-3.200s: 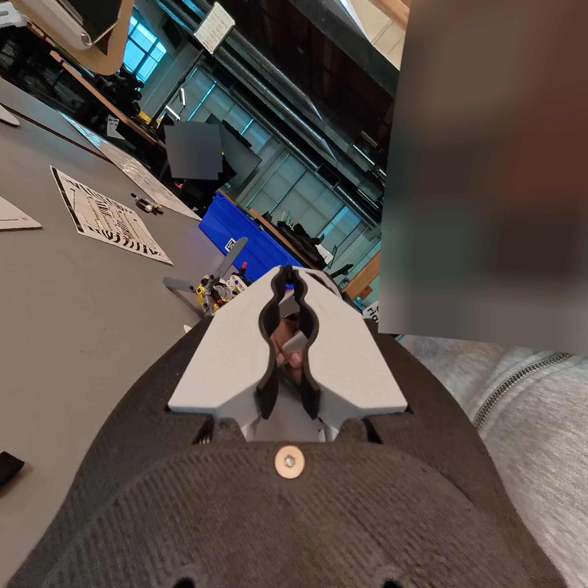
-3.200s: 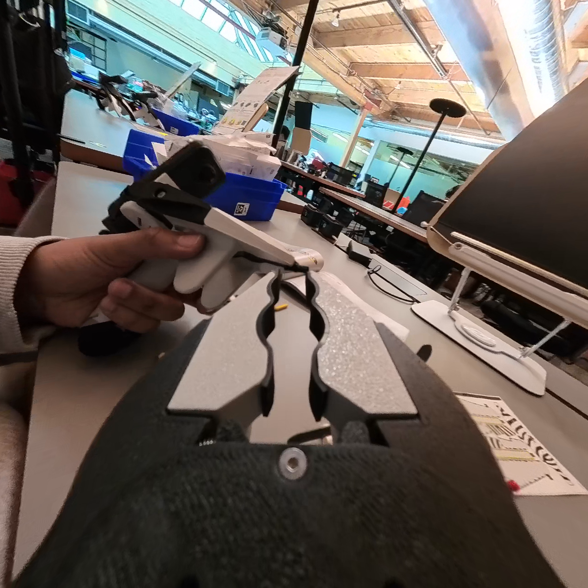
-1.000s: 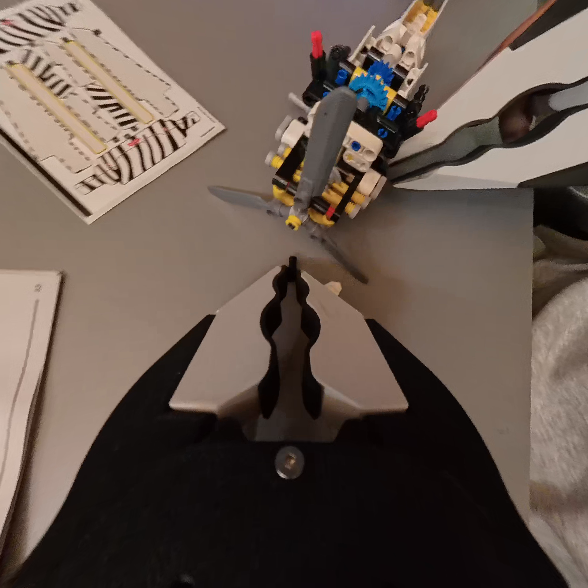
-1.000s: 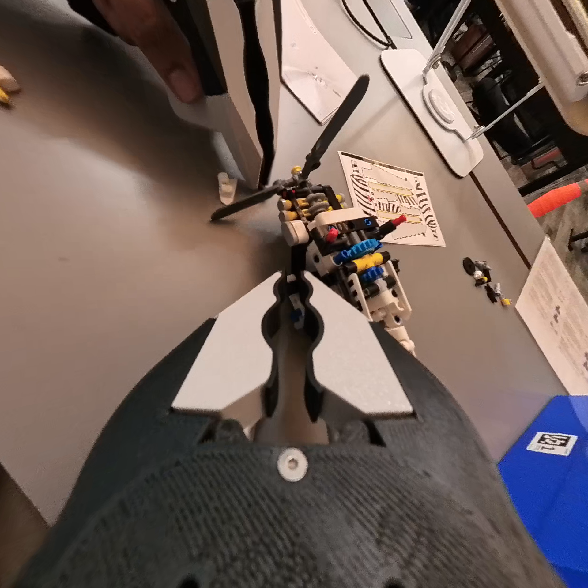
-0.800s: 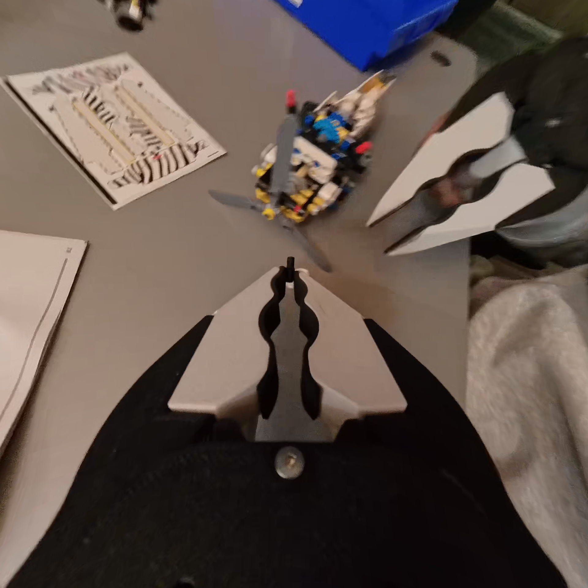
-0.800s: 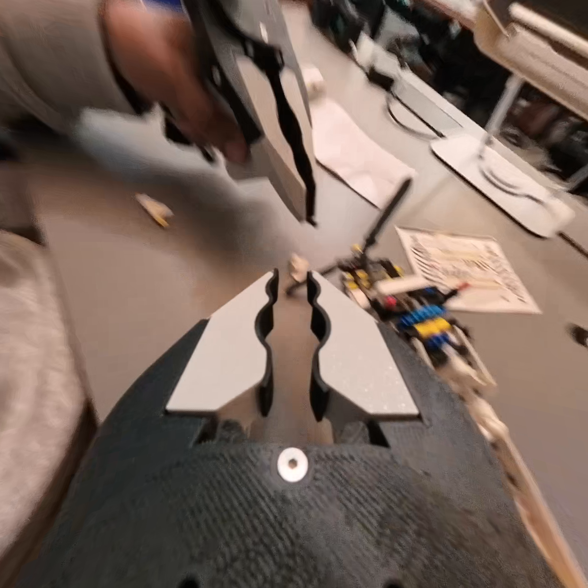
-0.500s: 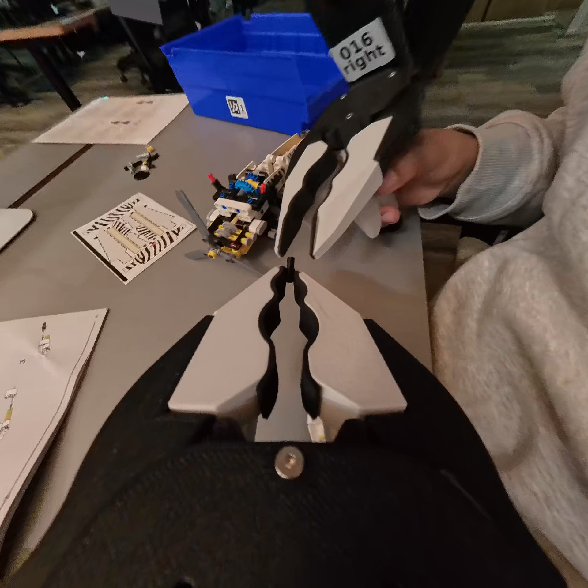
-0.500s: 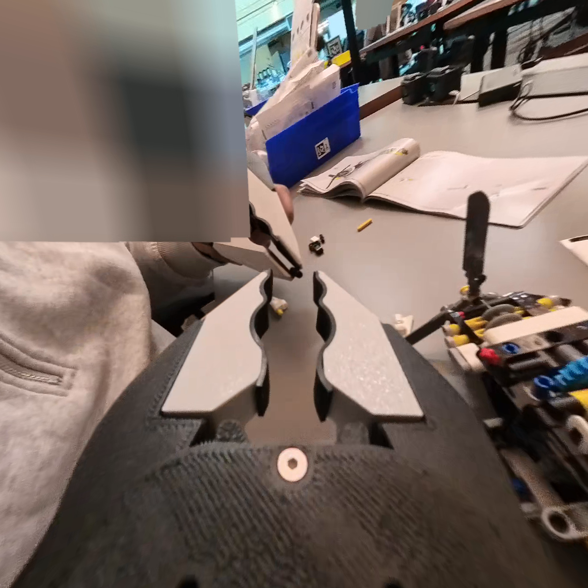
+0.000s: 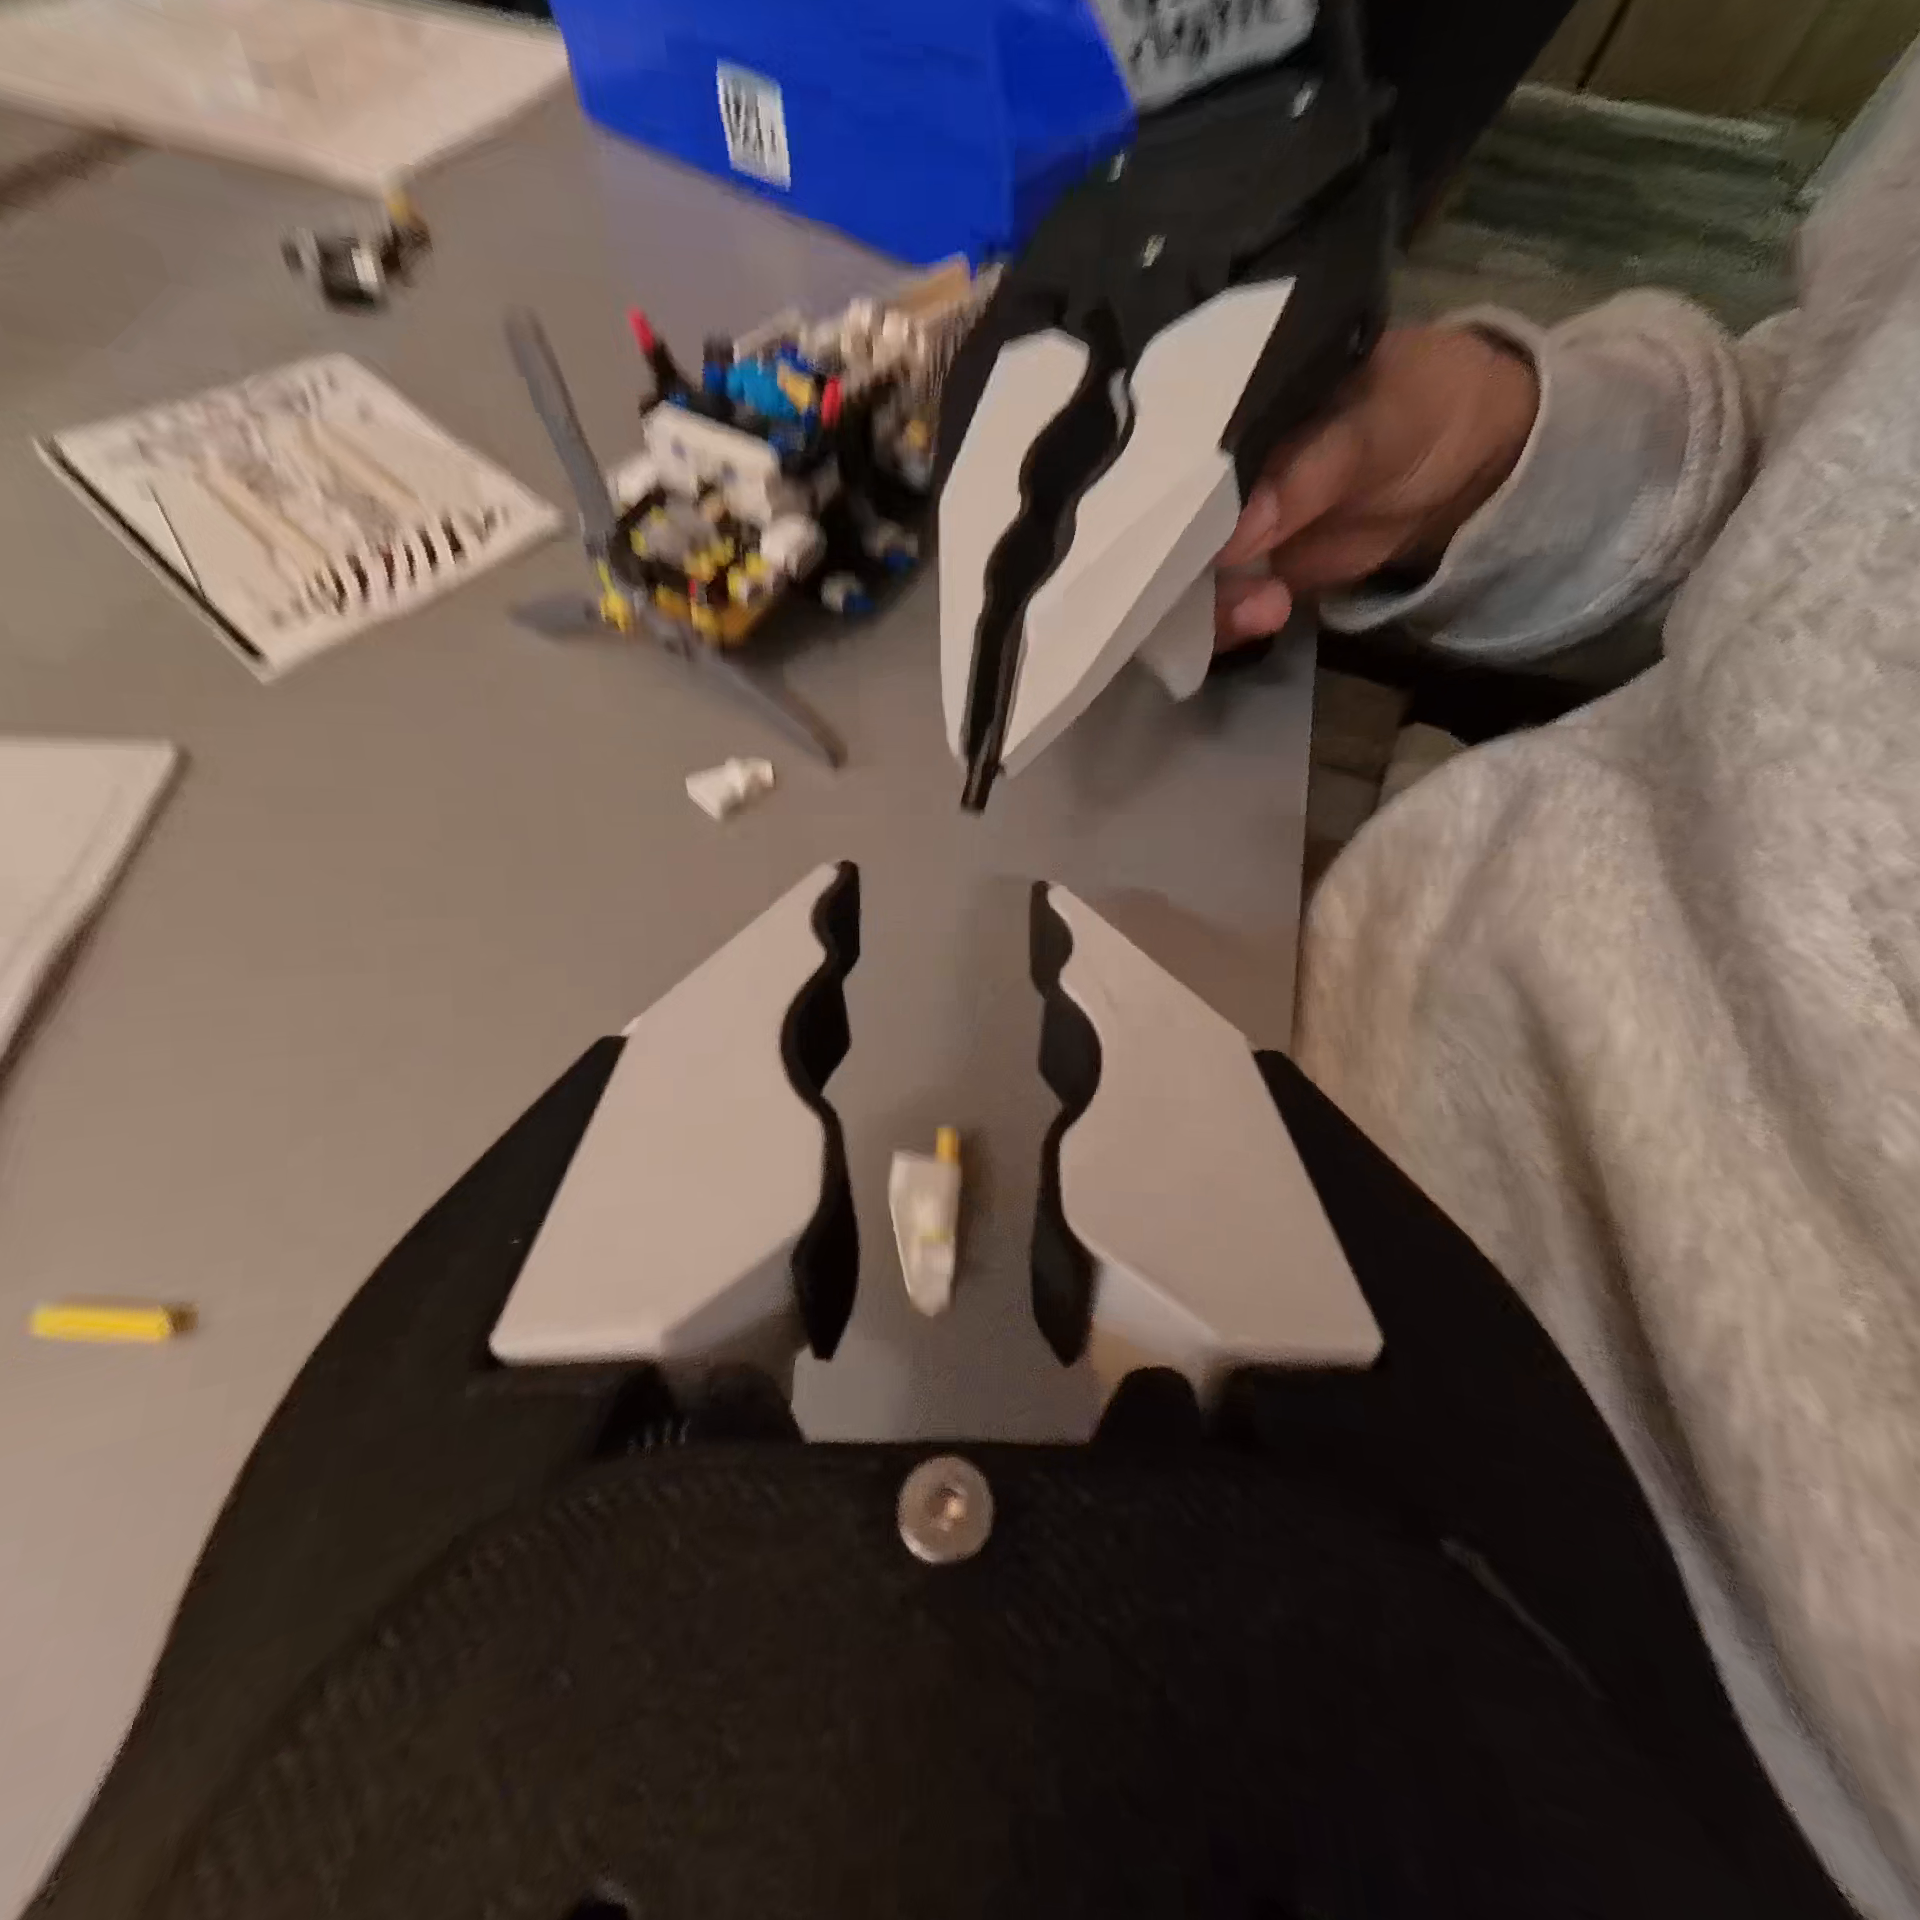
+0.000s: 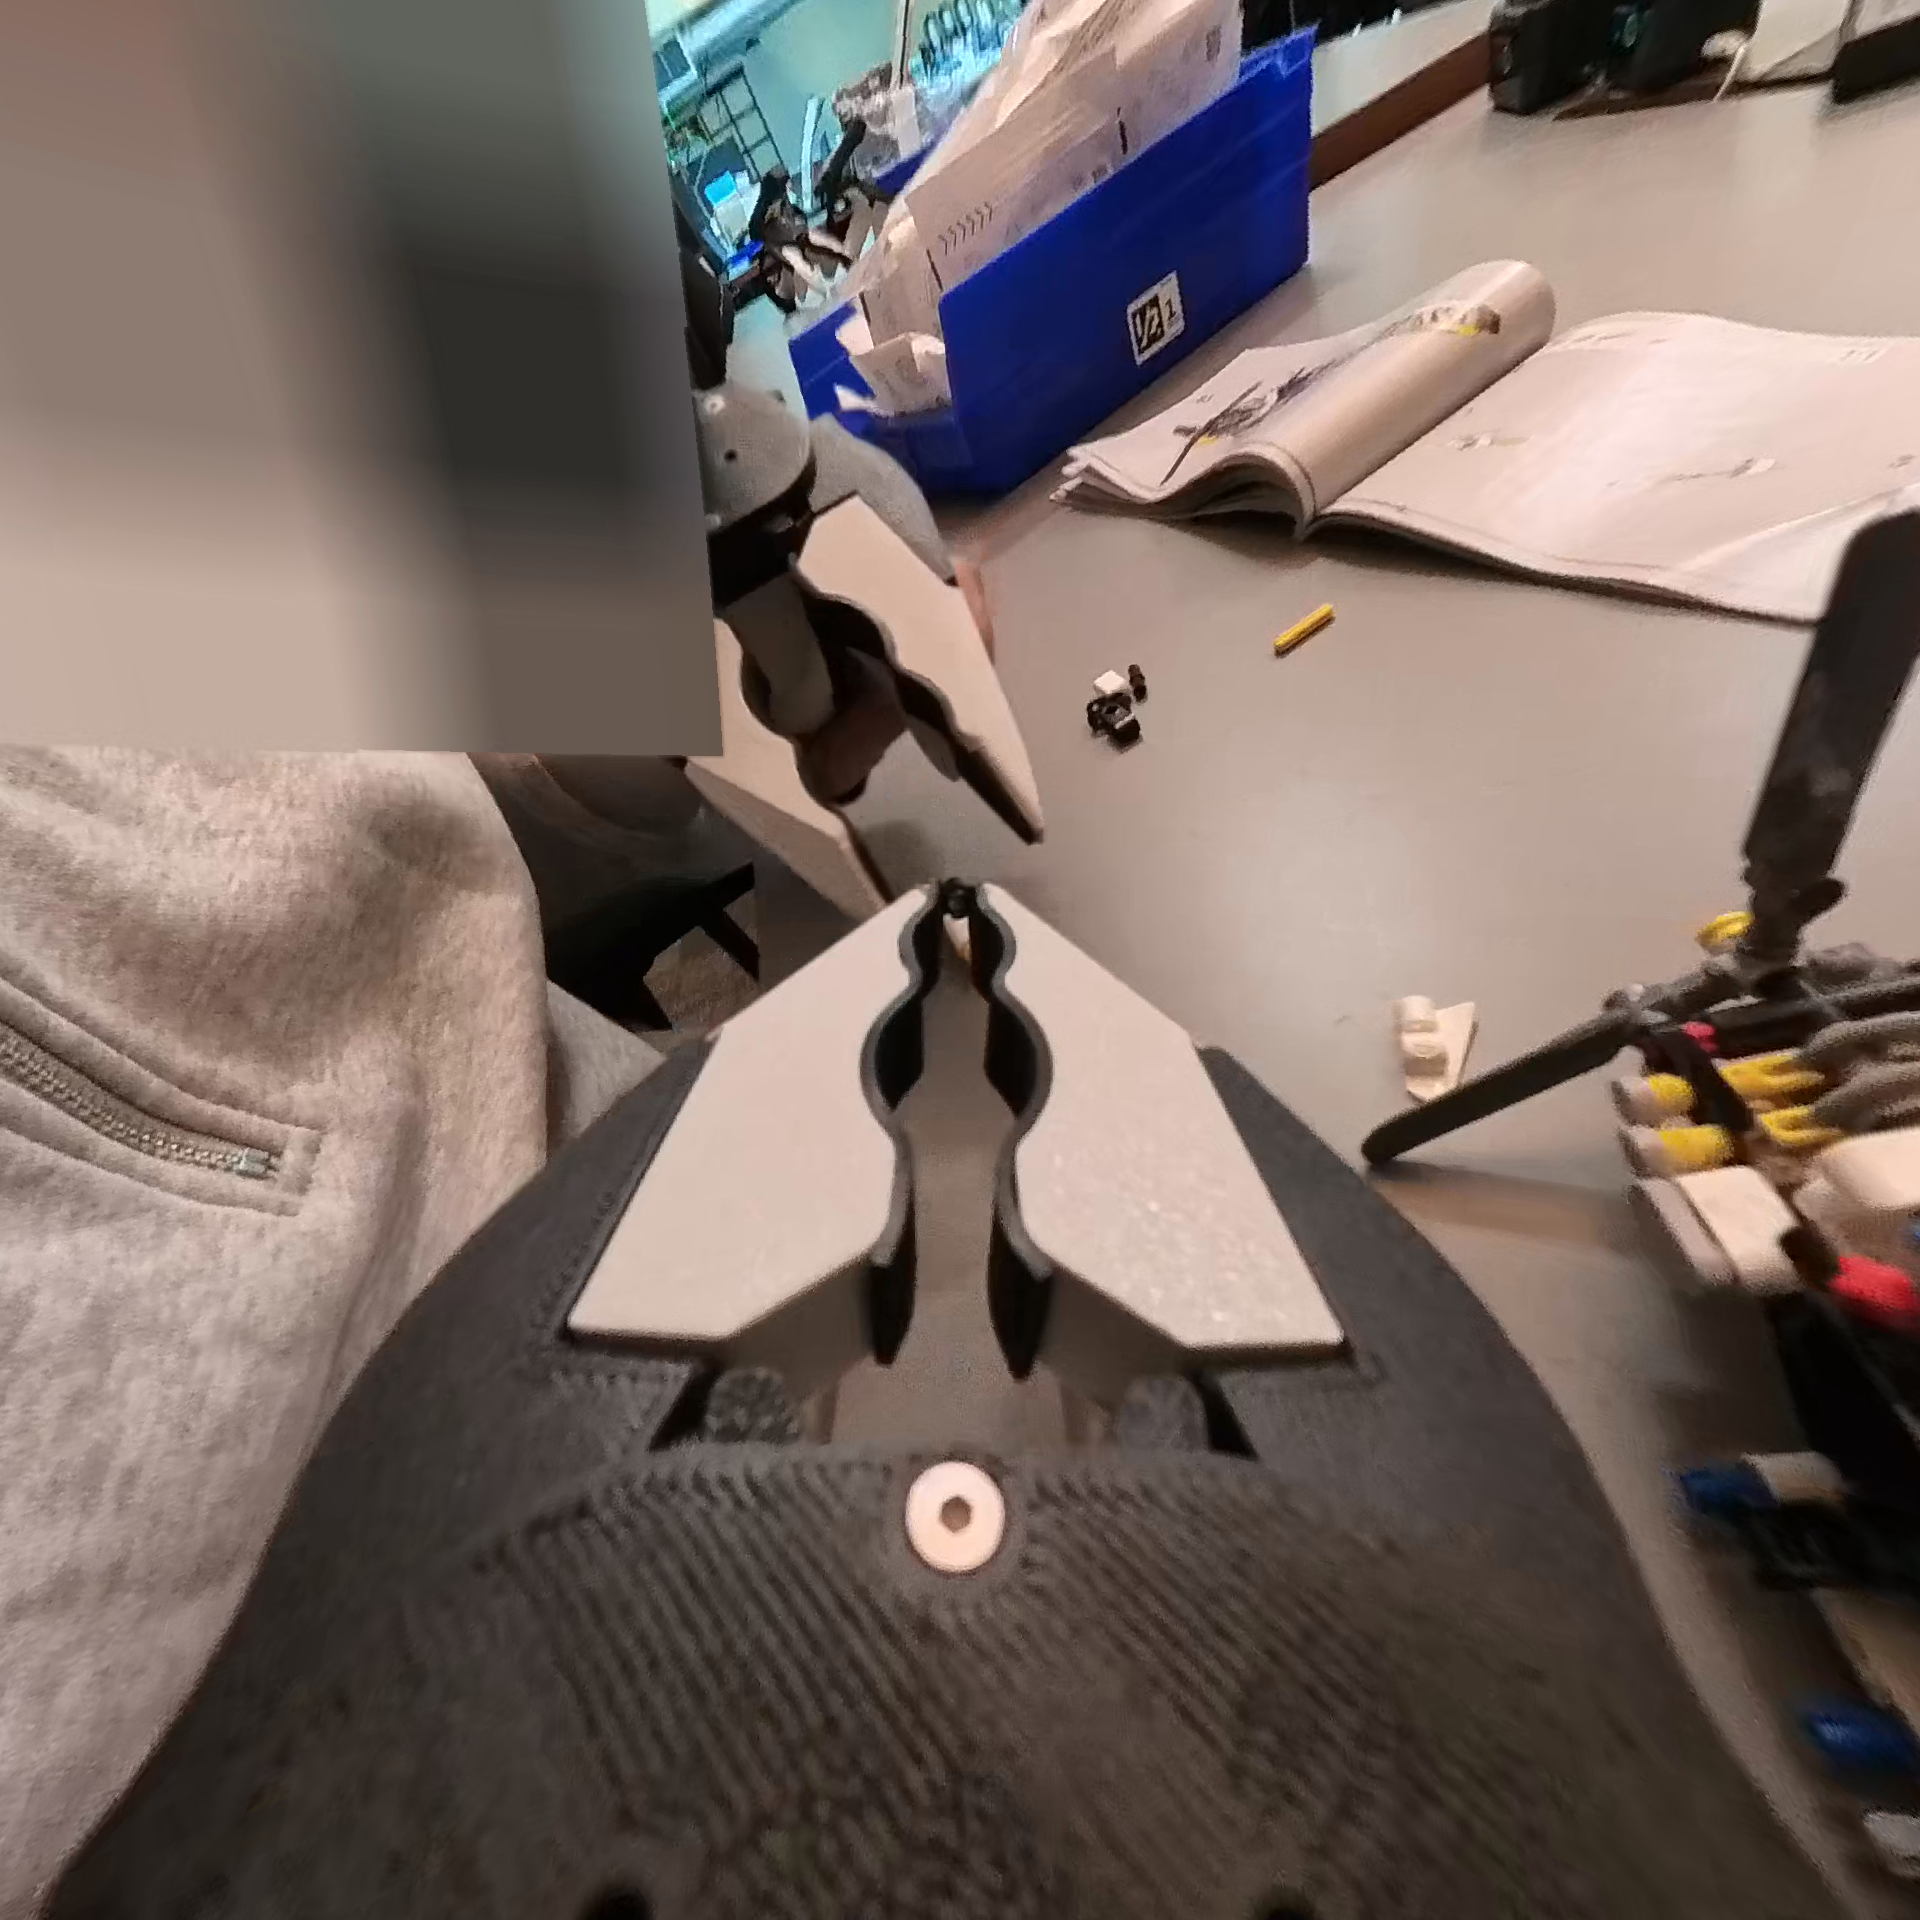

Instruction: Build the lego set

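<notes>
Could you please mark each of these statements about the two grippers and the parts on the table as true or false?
1. The left gripper is open. True.
2. A small white piece with a yellow tip lies on the table between the left gripper's fingers. True.
3. The right gripper is wide open. False: its tips are shut on a small black pin.
4. The plane model is held in the air by the right gripper. False: it rests on the grey table, apart from both grippers.
5. A loose yellow rod lies on the table off to the side of the left gripper. True.
6. The blue bin is empty. False: it holds white packets.
</notes>
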Demonstrator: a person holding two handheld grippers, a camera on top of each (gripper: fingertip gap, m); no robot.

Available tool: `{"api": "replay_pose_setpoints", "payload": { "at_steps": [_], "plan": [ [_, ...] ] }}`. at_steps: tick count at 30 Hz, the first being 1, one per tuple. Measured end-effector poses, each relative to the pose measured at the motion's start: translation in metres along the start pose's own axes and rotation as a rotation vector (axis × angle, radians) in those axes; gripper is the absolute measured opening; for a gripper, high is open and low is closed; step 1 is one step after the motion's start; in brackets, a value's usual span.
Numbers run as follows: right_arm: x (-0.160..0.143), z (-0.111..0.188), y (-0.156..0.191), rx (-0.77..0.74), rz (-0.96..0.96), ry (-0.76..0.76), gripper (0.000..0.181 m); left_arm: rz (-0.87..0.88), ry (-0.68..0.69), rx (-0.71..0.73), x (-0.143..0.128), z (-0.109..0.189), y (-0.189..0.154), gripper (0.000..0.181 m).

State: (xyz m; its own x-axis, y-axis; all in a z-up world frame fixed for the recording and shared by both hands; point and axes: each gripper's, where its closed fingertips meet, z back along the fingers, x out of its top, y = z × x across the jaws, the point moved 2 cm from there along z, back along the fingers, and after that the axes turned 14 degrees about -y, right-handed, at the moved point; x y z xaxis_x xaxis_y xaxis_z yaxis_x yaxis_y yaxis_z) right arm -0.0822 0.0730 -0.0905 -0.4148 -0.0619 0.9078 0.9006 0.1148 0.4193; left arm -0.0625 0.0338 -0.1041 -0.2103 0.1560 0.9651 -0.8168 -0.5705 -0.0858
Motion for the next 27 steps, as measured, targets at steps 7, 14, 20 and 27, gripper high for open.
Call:
{"api": "replay_pose_setpoints", "payload": {
  "at_steps": [7, 14, 20, 27],
  "plan": [
    [-0.030, -0.014, -0.002, -0.038, 0.068, 0.221, 0.002, 0.057, 0.249, 0.151, -0.050, 0.027, 0.002, 0.038],
    [-0.042, -0.035, 0.000, -0.017, 0.123, 0.308, 0.002, 0.144, 0.252, 0.115, -0.059, 0.027, -0.003, 0.013],
    [-0.038, -0.034, 0.002, -0.009, 0.099, 0.280, 0.002, 0.131, 0.190, 0.108, -0.050, 0.027, -0.006, 0.013],
    [-0.017, -0.028, 0.010, 0.032, 0.054, 0.112, 0.002, 0.249, -0.156, 0.061, -0.007, 0.028, -0.013, 0.013]
  ]
}}
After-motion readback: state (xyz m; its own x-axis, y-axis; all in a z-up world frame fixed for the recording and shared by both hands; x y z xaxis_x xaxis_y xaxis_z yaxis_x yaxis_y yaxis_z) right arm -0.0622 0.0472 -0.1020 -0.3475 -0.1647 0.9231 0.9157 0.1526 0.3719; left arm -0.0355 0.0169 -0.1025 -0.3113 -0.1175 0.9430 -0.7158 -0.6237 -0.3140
